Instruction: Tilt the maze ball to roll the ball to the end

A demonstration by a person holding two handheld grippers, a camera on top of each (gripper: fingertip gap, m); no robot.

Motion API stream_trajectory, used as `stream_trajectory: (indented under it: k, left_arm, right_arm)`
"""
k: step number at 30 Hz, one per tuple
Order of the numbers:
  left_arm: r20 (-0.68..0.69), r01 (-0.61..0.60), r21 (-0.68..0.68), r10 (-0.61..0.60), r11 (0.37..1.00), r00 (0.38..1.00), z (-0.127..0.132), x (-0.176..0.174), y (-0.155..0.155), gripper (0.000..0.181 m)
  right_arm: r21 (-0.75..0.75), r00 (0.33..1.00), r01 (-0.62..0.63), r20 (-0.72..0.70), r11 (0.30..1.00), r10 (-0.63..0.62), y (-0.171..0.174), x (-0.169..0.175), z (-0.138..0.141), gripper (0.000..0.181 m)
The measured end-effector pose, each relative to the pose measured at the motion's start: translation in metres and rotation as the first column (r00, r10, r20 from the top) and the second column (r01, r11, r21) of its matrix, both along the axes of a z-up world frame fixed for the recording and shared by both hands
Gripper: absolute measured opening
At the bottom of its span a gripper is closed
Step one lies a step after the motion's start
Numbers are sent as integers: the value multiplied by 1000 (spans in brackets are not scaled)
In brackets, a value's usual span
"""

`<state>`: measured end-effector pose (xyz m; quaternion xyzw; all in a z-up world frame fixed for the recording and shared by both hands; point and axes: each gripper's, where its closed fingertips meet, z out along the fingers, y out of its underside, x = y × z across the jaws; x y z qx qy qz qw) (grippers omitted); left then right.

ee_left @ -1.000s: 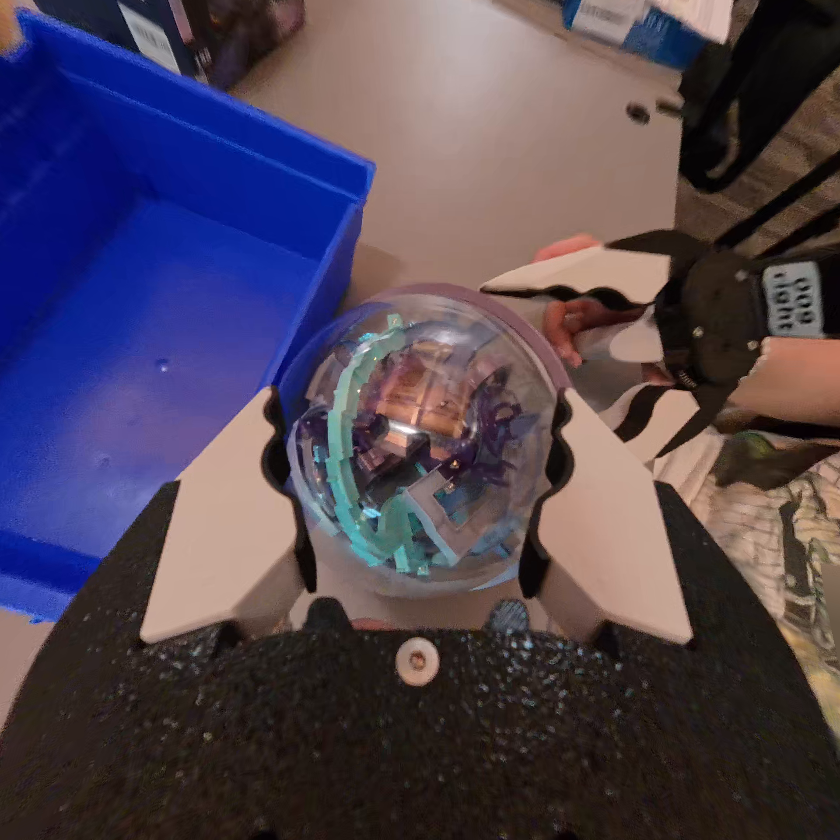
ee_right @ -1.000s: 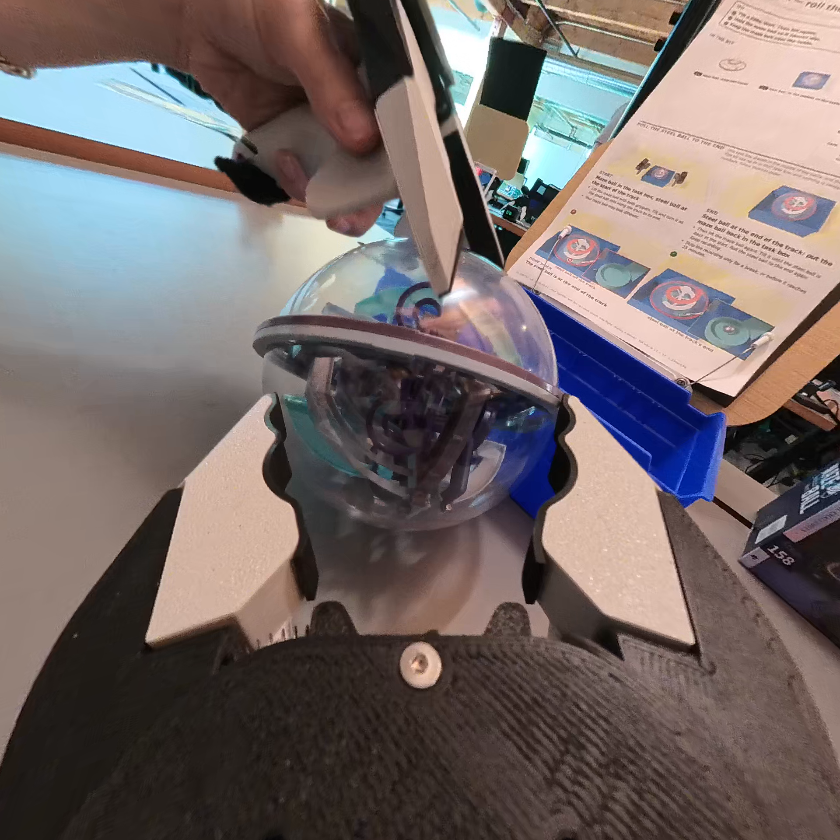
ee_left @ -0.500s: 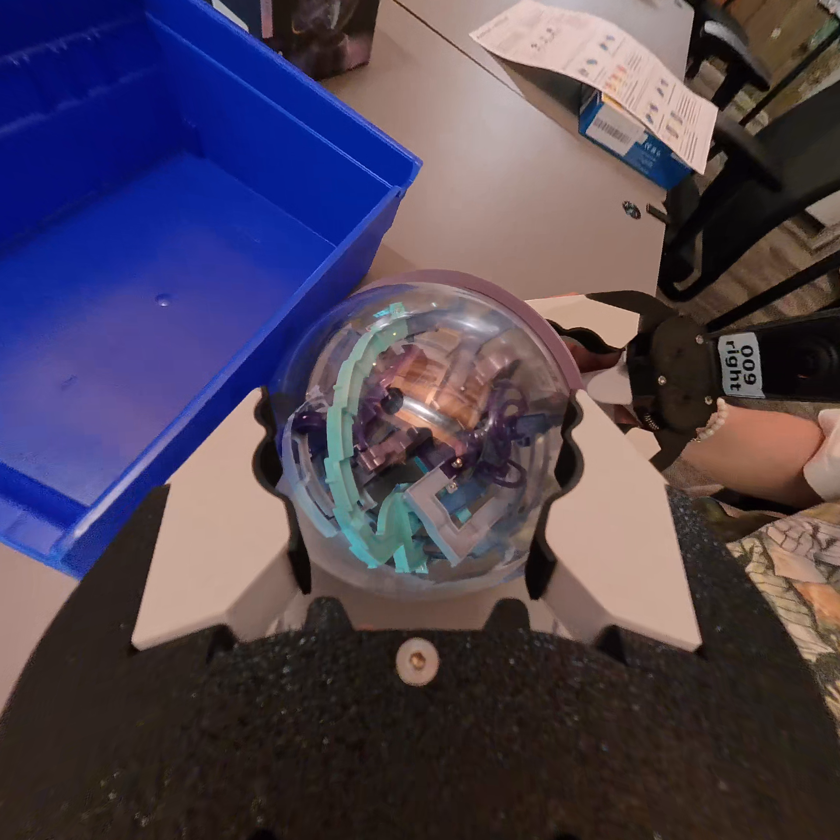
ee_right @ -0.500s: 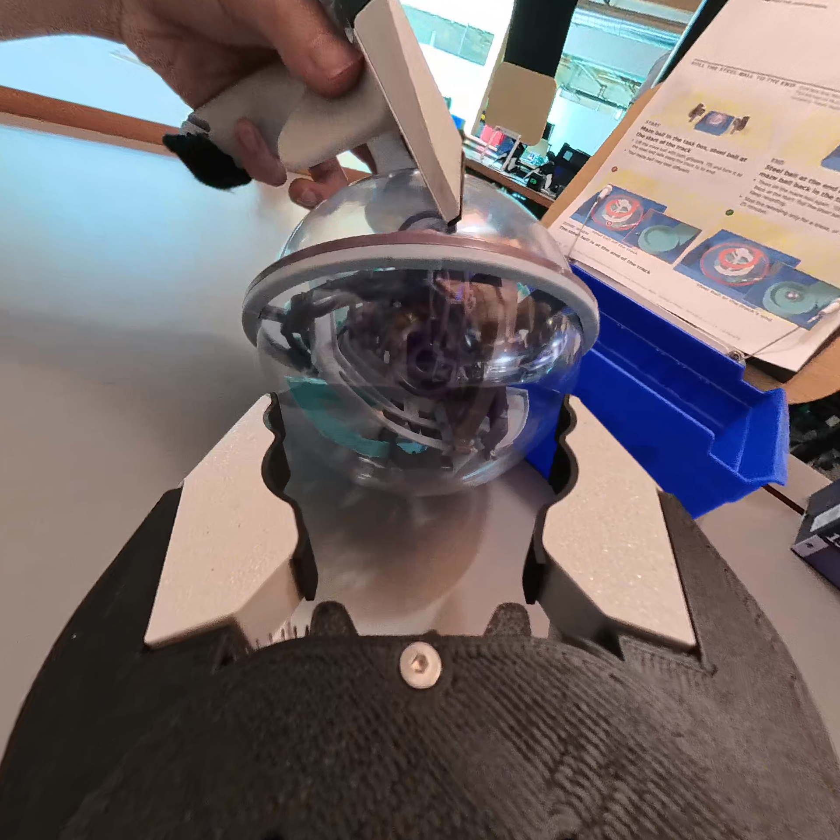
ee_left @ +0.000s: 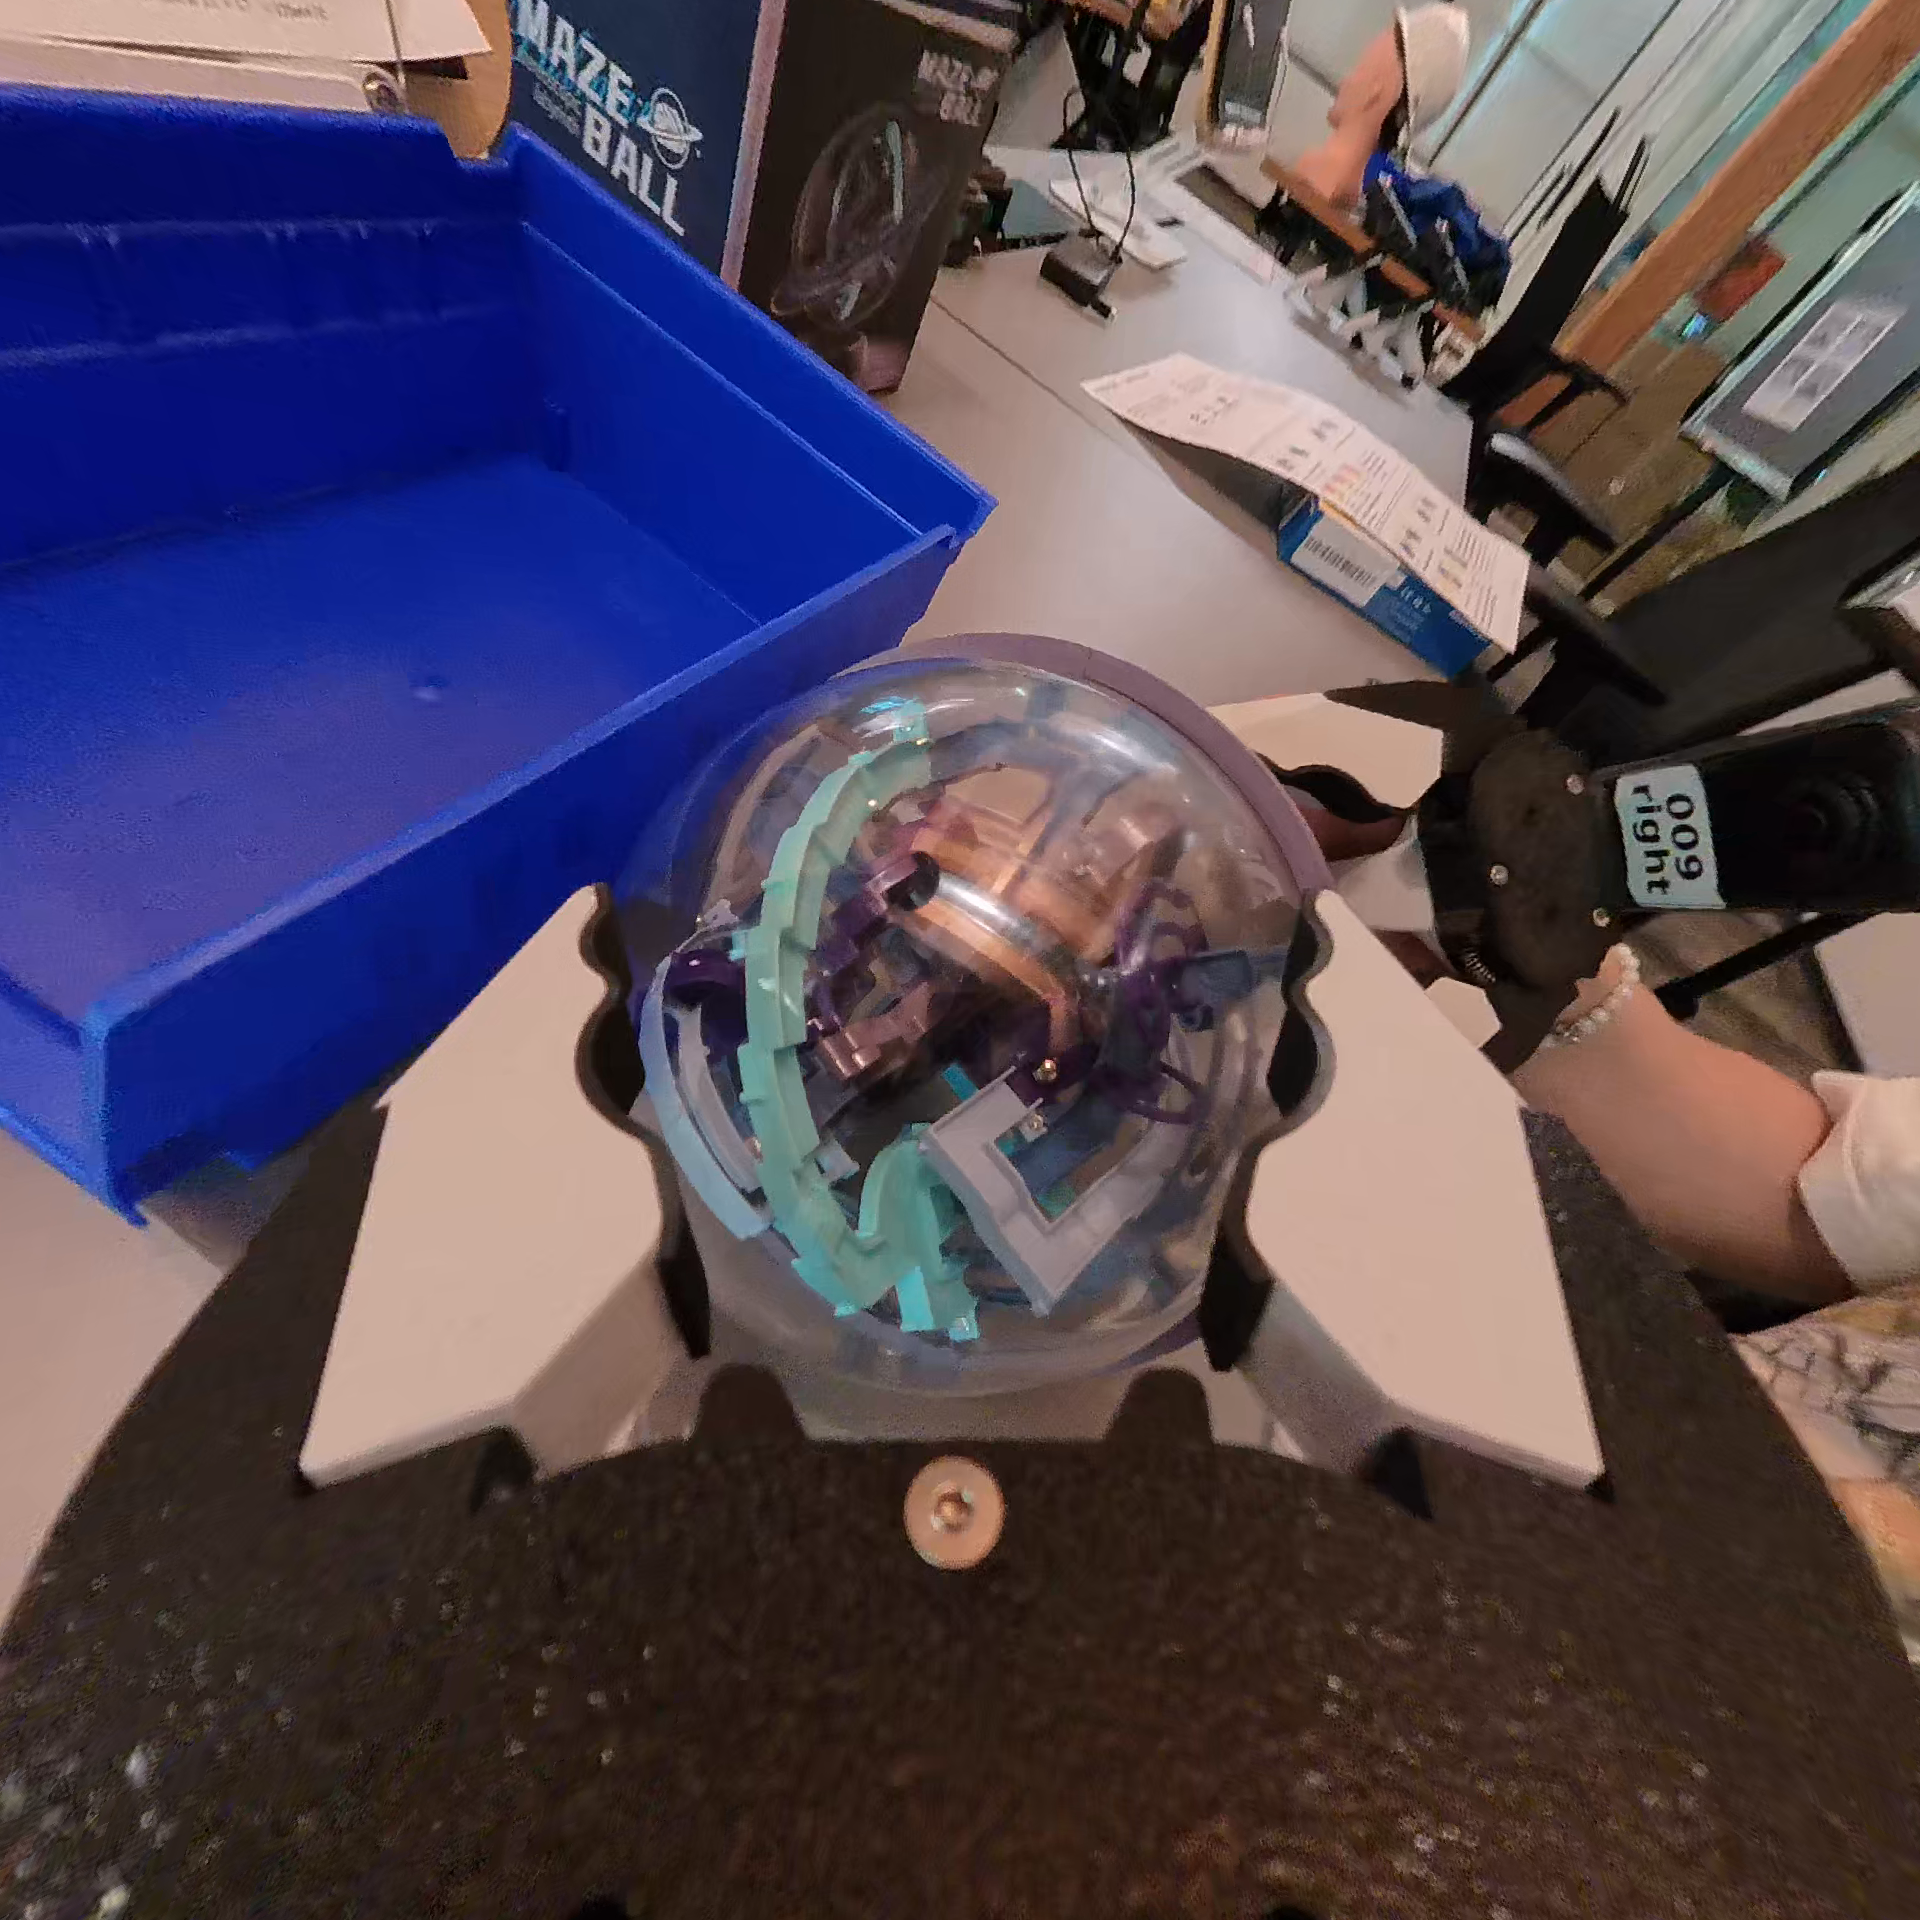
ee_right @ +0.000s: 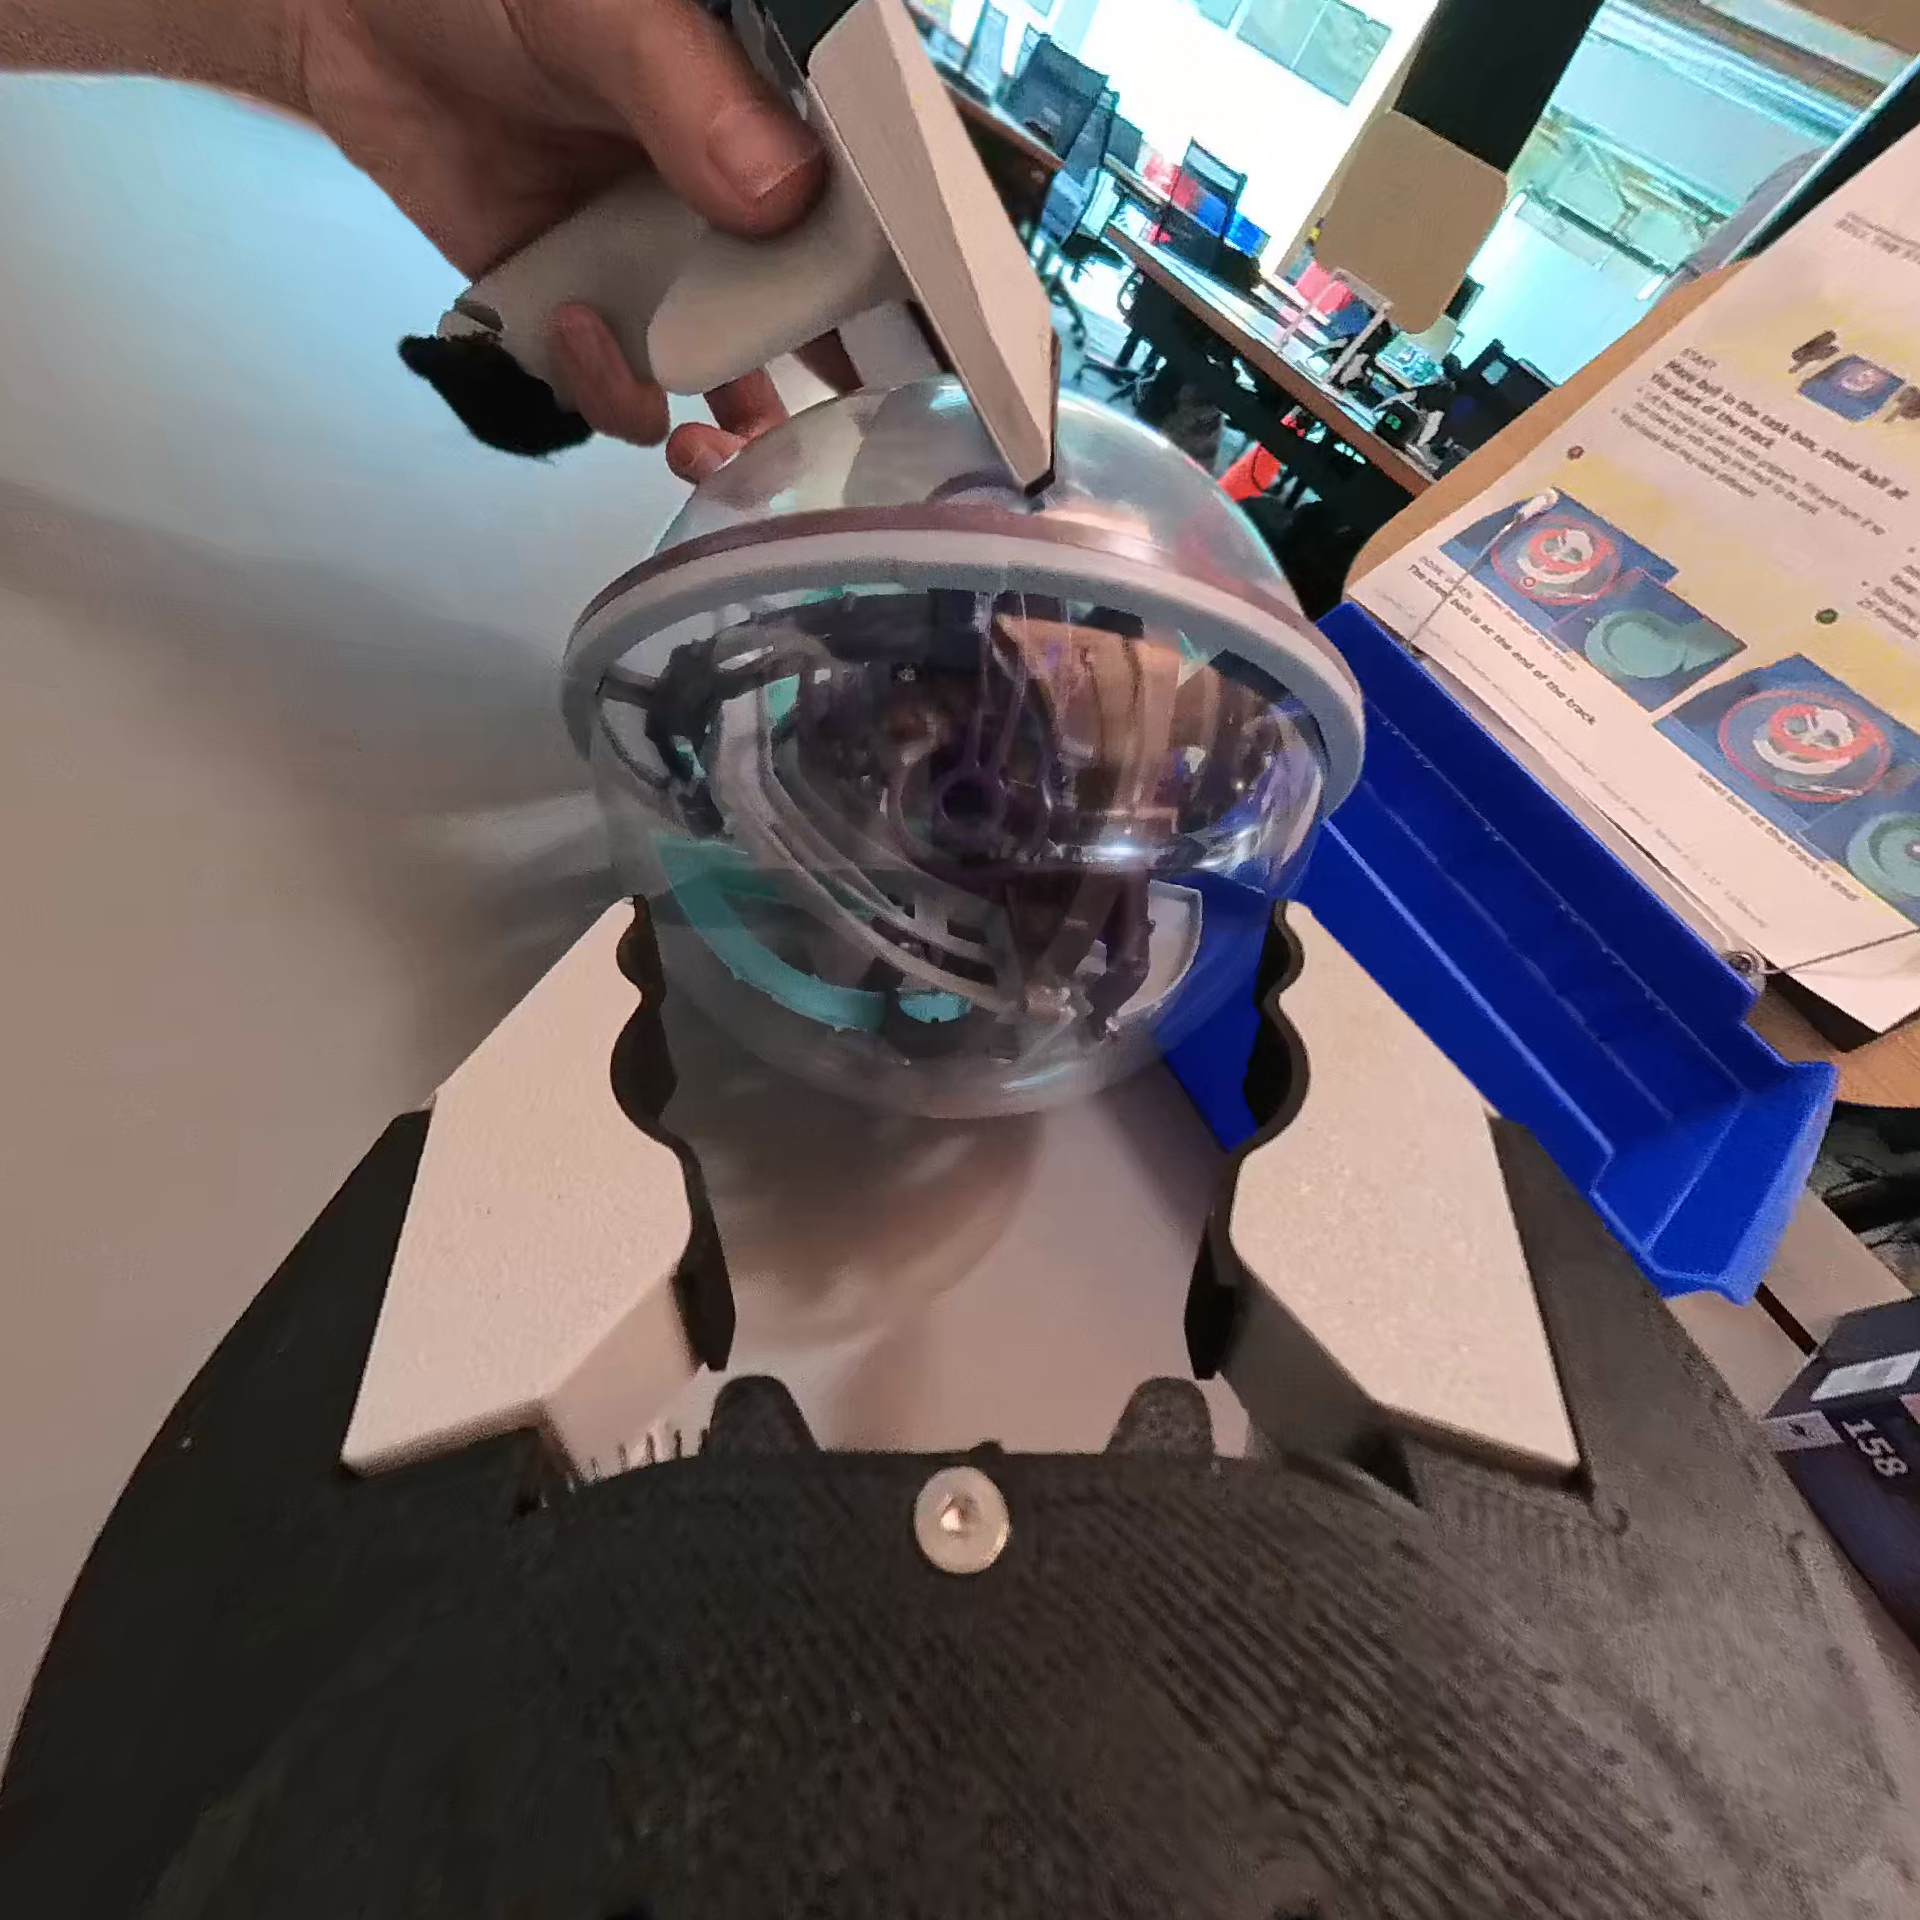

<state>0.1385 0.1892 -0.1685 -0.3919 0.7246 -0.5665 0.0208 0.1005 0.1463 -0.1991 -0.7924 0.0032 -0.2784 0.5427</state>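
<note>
The maze ball is a clear sphere with teal, purple and grey tracks inside and a purple-grey ring around its middle. My left gripper is shut on it from above, both white fingers pressed on its sides. My right gripper is shut on the same ball lower down and holds it off the grey table. The right gripper also shows in the left wrist view, at the ball's right. One left finger touches the ball's top. I cannot make out the small steel ball.
An empty blue bin sits just left of the ball, and it also shows in the right wrist view. A dark product box stands behind it. An instruction sheet on cardboard leans over the bin. A paper on a blue box lies farther right.
Both grippers have raised and tilted the ball. Its ring has gone from sloped to nearly level in the right wrist view. The left wrist view has swung up toward the room.
</note>
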Motion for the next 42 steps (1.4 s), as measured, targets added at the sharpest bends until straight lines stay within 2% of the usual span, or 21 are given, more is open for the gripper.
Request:
stream_trajectory:
  k: [4,19,29,36,42]
  left_arm:
    - [-2,-37,-58,37,998,999,0,-3,7,121]
    - [43,-63,-83,67,995,997,1,-7,7,120]
    - [137,-7,-72,16,997,990,1,-21,9,120]
    - [219,49,-40,-39,998,975,0,-34,11,120]
    - [220,52,-13,-47,999,974,0,-35,11,120]
  right_arm:
    - [0,999,-12,-36,1000,12,2,0,-2,113]
    - [5,1000,-14,-12,1000,14,5,-1,-6,119]
    - [-42,999,-39,34,998,40,8,-5,-9,124]
    - [-68,992,-42,118,997,50,8,-11,-10,123]
    - [-79,990,-34,131,996,44,9,-12,-11,124]
